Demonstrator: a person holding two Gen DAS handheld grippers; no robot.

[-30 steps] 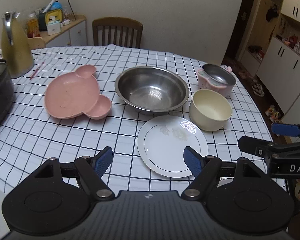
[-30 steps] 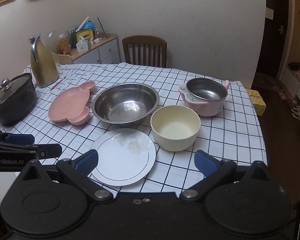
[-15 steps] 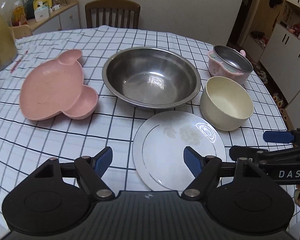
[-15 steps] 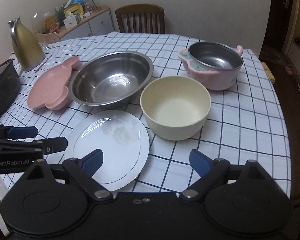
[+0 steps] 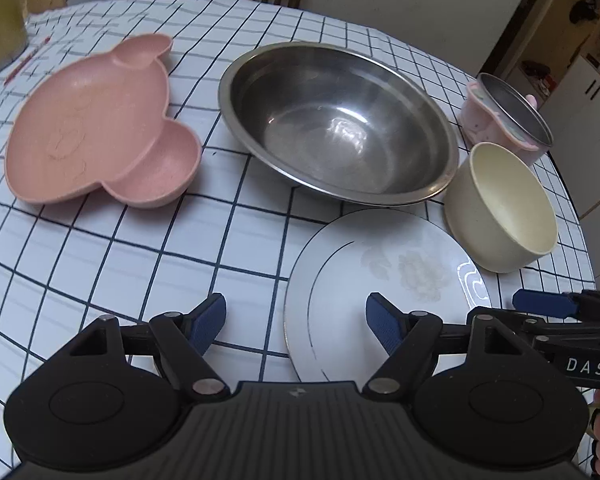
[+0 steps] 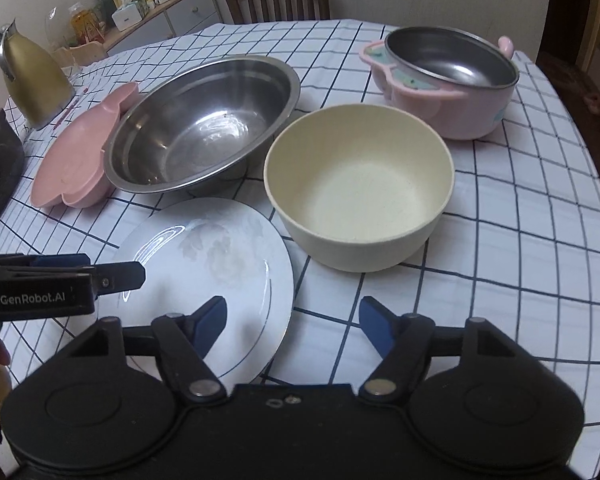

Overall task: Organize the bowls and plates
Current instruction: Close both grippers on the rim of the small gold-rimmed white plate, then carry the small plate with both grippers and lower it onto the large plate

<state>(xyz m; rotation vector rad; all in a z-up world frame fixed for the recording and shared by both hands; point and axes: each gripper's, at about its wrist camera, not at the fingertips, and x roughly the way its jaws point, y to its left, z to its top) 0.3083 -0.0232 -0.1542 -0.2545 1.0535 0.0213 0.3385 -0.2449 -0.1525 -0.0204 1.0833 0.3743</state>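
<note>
Both my grippers have closed in on the dishes, nothing lifted yet.

Largest first: the steel bowl point(image 5: 338, 120) sits mid-table, the pink divided plate point(image 5: 96, 128) beside it, the white plate point(image 6: 212, 264) now under my left gripper point(image 5: 296, 316) and the cream bowl point(image 6: 358, 188) ahead of my right gripper point(image 6: 292, 318); both have their fingers spread wide and empty, so I judge picking starts here.

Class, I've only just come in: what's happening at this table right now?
A person holds two open grippers over a checked tablecloth. The left gripper hovers at the white plate; the right gripper faces the cream bowl. Nothing is gripped or stacked.
</note>
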